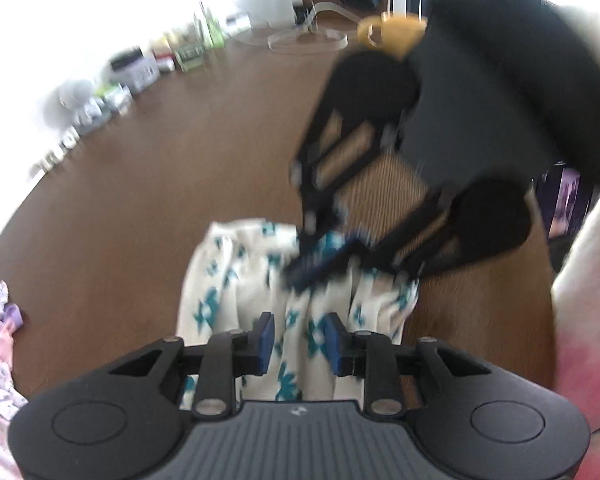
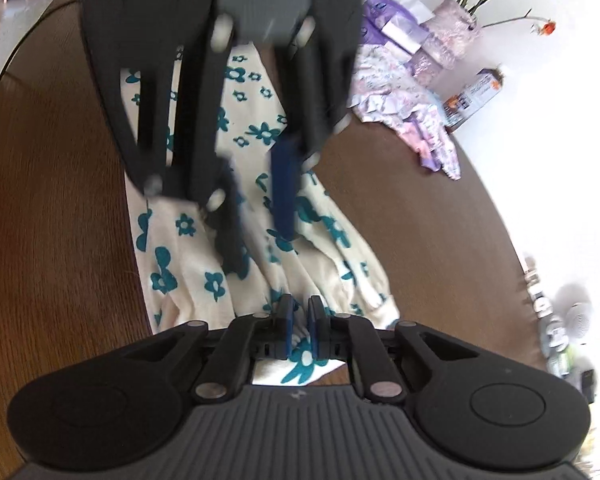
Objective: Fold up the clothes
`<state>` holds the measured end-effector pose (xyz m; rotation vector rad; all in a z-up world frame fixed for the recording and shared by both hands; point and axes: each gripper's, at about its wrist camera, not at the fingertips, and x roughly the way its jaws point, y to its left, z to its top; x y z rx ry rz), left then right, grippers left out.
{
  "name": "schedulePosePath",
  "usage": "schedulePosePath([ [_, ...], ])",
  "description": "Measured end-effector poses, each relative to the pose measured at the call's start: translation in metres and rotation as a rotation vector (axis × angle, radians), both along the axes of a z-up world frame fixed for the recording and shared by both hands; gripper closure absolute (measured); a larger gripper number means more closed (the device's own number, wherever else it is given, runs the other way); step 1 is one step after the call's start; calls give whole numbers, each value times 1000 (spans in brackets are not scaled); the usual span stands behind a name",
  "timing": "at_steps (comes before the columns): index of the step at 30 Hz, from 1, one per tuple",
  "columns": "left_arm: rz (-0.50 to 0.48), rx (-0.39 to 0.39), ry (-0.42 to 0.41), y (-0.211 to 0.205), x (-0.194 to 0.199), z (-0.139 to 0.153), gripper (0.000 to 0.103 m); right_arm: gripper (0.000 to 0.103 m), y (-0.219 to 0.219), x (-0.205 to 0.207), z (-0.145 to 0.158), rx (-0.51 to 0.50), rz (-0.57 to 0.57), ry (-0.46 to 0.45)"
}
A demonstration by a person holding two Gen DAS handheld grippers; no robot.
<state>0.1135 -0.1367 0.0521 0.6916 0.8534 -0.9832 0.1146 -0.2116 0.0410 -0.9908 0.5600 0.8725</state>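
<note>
Right claw (image 2: 299,322) pinches floral garment (image 2: 188,248) on brown table (image 2: 52,200).

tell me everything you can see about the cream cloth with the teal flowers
The cream garment looks like soft, thin woven fabric printed with teal flowers. It lies bunched and creased in long folds on the brown wooden table, one end with a gathered, cuff-like edge. The right gripper is nearly closed on a fold of it at that end; the left gripper stands open over the cloth at the opposite end. A lilac floral garment lies apart from it.
</note>
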Motion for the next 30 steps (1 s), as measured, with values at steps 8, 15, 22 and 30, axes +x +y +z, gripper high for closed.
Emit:
schedulePosePath([
  [8,27,-22,23,15,-3,-11,81,80,-13,-11,10,35,-3,57],
  [15,56,-53,-27,33,-8,12,83,82,-12,-24,-10,-20,14,1],
  [22,8,-102,-27,18,-15,15,77,82,-6,-36,-18,-65,11,-89],
  [30,15,-86,-5,14,-15,-6,81,83,-29,-52,8,131,-147,-91],
])
